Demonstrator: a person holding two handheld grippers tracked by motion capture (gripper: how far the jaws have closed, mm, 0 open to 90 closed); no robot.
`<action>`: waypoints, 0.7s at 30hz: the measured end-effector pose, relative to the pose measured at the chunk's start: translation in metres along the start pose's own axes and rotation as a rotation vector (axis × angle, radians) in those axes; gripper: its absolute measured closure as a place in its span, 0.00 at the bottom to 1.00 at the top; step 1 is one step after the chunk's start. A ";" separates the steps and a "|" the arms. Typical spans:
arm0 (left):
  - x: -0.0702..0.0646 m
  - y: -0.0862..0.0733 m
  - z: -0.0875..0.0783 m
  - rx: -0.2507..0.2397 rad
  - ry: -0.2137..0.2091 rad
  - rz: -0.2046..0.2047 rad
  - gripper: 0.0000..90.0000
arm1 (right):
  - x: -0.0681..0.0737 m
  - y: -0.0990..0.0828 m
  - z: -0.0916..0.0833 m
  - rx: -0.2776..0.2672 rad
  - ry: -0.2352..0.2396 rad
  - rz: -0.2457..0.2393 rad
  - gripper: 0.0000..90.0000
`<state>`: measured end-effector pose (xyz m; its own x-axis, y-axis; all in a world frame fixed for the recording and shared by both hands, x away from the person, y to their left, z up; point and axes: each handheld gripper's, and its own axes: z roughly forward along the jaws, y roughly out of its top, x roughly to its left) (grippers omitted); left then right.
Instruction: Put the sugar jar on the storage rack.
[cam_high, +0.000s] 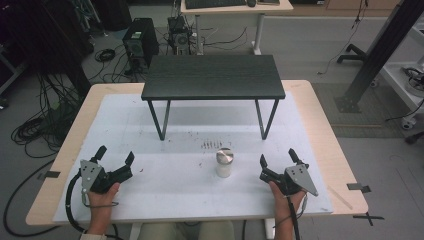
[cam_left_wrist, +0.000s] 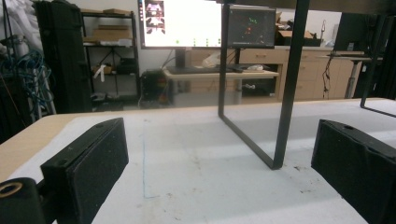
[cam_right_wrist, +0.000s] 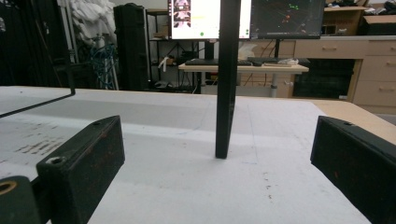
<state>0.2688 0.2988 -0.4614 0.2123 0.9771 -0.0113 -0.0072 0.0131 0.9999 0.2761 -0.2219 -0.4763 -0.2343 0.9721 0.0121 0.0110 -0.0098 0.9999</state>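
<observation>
**A:** Where's the thing we're working with?

**B:** I see a small white jar with a metal lid (cam_high: 224, 163) standing upright on the white mat (cam_high: 175, 195), in the gap between my two claws. From my right gripper (cam_high: 277, 159) it sits off toward the left hand's side, near but not touching. From my left gripper (cam_high: 115, 156) it is farther off, toward the right hand's side, well apart.

**A:** And the claws themselves?

**B:** Both are spread apart and hold nothing. In the left gripper view the two black pads (cam_left_wrist: 95, 163) stand wide with bare mat between them. The right gripper view gives me the same: pads (cam_right_wrist: 91, 158) apart, nothing clamped.

**A:** What lies ahead of them?

**B:** Beyond both claws stands a small black table (cam_high: 213, 77) on thin metal legs, set on the mat. Ahead of the left gripper I see its looped leg (cam_left_wrist: 285, 93) resting on the mat; straight ahead of the right gripper another leg (cam_right_wrist: 227, 79) comes down to the mat. Just past the jar, toward that table, there's a patch of small dark marks (cam_high: 211, 144) on the mat.

**A:** The hands?

**B:** Each grips its tool near the mat's near edge, a cable (cam_high: 70, 200) trailing back from the left one.
</observation>
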 end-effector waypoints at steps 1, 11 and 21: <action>0.000 0.000 0.000 0.000 0.000 0.000 0.05 | 0.001 0.000 -0.001 -0.002 0.004 -0.001 0.03; 0.000 0.000 0.000 0.001 0.000 0.000 0.05 | 0.015 0.016 -0.008 -0.034 0.071 0.004 0.03; 0.000 0.000 0.000 0.001 0.000 0.000 0.05 | 0.046 0.041 -0.009 -0.063 0.208 -0.009 0.03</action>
<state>0.2689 0.2989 -0.4614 0.2126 0.9771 -0.0116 -0.0064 0.0133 0.9999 0.2574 -0.1800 -0.4348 -0.4295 0.9031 -0.0018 -0.0510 -0.0223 0.9985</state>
